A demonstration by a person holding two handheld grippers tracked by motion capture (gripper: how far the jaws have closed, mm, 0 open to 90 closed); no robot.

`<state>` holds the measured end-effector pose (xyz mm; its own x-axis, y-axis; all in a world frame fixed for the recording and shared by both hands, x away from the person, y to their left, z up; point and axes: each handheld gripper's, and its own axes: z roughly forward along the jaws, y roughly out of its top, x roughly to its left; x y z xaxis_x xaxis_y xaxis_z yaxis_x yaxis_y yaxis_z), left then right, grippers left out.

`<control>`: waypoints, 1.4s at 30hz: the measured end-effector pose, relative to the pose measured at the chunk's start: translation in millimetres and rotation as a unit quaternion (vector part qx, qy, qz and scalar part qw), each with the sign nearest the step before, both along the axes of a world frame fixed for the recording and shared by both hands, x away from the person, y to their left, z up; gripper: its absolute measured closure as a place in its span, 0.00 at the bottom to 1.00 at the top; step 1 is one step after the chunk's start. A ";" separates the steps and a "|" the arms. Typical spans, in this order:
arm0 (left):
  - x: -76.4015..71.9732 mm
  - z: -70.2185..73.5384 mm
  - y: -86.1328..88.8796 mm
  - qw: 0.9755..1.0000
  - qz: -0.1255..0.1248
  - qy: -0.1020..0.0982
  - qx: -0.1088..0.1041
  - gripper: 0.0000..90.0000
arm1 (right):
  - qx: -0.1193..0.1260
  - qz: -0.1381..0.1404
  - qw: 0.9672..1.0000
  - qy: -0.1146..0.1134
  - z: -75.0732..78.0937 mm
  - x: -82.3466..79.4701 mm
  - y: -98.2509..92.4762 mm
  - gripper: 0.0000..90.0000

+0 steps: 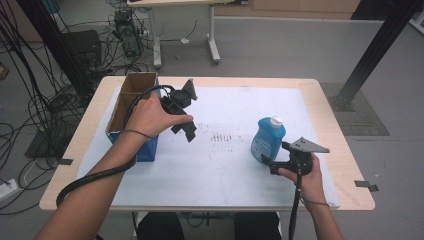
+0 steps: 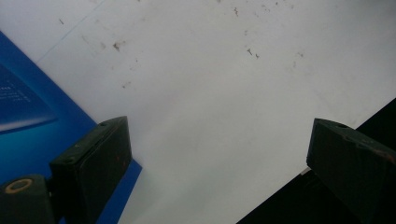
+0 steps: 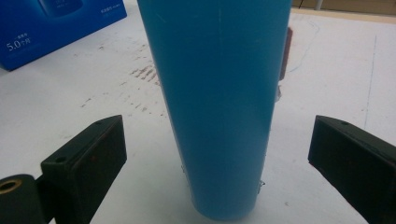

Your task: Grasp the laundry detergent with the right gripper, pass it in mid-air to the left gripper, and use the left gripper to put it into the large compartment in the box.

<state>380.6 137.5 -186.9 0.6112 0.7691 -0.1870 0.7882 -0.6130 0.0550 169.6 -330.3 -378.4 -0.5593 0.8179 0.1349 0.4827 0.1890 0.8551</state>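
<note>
1. The right gripper, low at the near right of the white-covered worktop, has its fingers spread either side of the upright blue plastic bottle with a white cap, not touching it.
2. The bottle's long axis is vertical, straight ahead.
3. Farther left, the left gripper hovers spread and empty beside the open blue cardboard box.

The right gripper has its jaws wide apart. A blue bottle stands between them. A blue box sits far left.
</note>
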 end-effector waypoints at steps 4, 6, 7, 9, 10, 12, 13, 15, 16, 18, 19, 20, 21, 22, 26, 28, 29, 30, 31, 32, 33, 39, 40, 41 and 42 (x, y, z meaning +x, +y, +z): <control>-0.5 -0.1 0.1 1.000 -0.004 -0.002 0.000 0.08 | -0.001 0.000 1.000 0.001 0.8 -0.5 -0.7 0.05; -1.1 0.4 0.6 1.000 -0.003 -0.004 -0.001 0.07 | -0.002 0.000 1.000 -0.003 0.6 -0.8 -1.6 0.05; -1.4 0.6 0.6 1.000 -0.002 -0.005 -0.001 0.07 | -0.001 -0.001 1.000 -0.002 0.7 -1.1 -1.8 0.05; -1.4 1.3 0.3 1.000 -0.003 -0.005 -0.001 0.07 | -0.002 -0.002 1.000 -0.003 1.1 -1.6 -2.0 0.05; -1.4 1.3 0.3 1.000 -0.003 -0.005 -0.001 0.07 | -0.002 -0.002 1.000 -0.003 1.1 -1.6 -2.0 0.05; -1.1 1.6 -0.5 1.000 -0.004 -0.005 0.001 0.08 | -0.001 -0.002 1.000 -0.003 1.3 -2.0 -2.3 0.05; -1.0 1.7 -0.4 1.000 -0.002 -0.005 0.002 0.08 | 0.000 -0.002 1.000 -0.003 1.2 -1.9 -2.2 0.05; -0.8 1.9 -0.2 1.000 -0.005 -0.005 0.001 0.08 | 0.000 -0.003 1.000 -0.001 1.5 -1.9 -1.7 0.05; -0.9 1.8 0.2 1.000 -0.004 -0.004 -0.001 0.09 | 0.001 -0.002 1.000 -0.001 1.4 -1.9 -1.7 0.05; -1.0 1.5 -0.5 1.000 -0.006 -0.003 0.001 0.09 | 0.000 -0.002 1.000 0.000 1.7 -1.8 -1.2 0.05; -1.5 1.4 -1.0 1.000 -0.005 -0.004 0.003 0.09 | 0.000 -0.001 1.000 0.000 1.7 -1.8 -1.2 0.05; -1.3 1.3 -0.7 1.000 -0.005 -0.003 0.003 0.09 | -0.001 -0.001 1.000 0.000 1.9 -1.8 -1.2 0.05; -1.1 1.6 0.2 1.000 -0.005 -0.003 0.002 0.09 | -0.001 -0.002 1.000 0.000 1.9 -1.9 -1.2 0.05; -1.3 1.8 0.6 1.000 -0.005 -0.004 0.002 0.09 | -0.001 -0.001 1.000 -0.001 2.1 -2.0 -1.4 0.05; -1.8 2.7 1.3 1.000 -0.004 -0.006 0.001 0.09 | 0.000 -0.003 1.000 0.000 1.7 -2.4 -1.9 0.05; -2.3 2.6 0.8 1.000 -0.002 -0.008 0.000 0.09 | 0.000 -0.002 1.000 0.001 1.5 -2.2 -1.9 0.05; -1.7 2.3 0.8 1.000 -0.003 -0.007 0.001 0.09 | 0.000 -0.002 1.000 0.000 1.1 -2.3 -1.8 0.05; -1.8 2.3 0.6 1.000 -0.003 -0.007 0.002 0.09 | -0.001 -0.001 1.000 0.001 1.0 -2.2 -1.6 0.05; -1.8 2.2 0.9 1.000 -0.002 -0.008 0.001 0.08 | -0.001 -0.001 1.000 0.001 1.0 -2.1 -1.5 0.05; -1.3 2.1 1.6 1.000 -0.003 -0.007 0.000 0.08 | 0.000 -0.002 1.000 0.001 0.9 -2.2 -1.4 0.05; -0.8 2.1 1.9 1.000 -0.003 -0.007 0.000 0.08 | 0.000 -0.002 1.000 0.001 0.9 -2.1 -1.4 0.05; -1.2 1.3 3.0 1.000 -0.001 -0.007 -0.001 0.08 | 0.001 0.001 1.000 0.001 0.7 -1.8 -1.3 0.05; -1.6 1.0 3.1 1.000 0.002 -0.007 -0.001 0.08 | 0.000 0.000 1.000 -0.002 0.3 -2.0 -1.0 0.05; -1.0 0.8 3.2 1.000 0.002 -0.005 -0.001 0.08 | 0.001 0.001 1.000 -0.003 -0.1 -1.8 -1.5 0.05; -1.2 0.6 3.5 1.000 0.002 -0.006 -0.001 0.08 | 0.002 0.001 1.000 -0.003 -0.3 -1.7 -1.6 0.05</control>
<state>379.4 141.0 -186.3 0.6103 0.7711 -0.1816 0.7900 -0.6095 0.0668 168.0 -331.9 -378.6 -0.5624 0.8158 0.1346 0.4772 0.1873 0.8586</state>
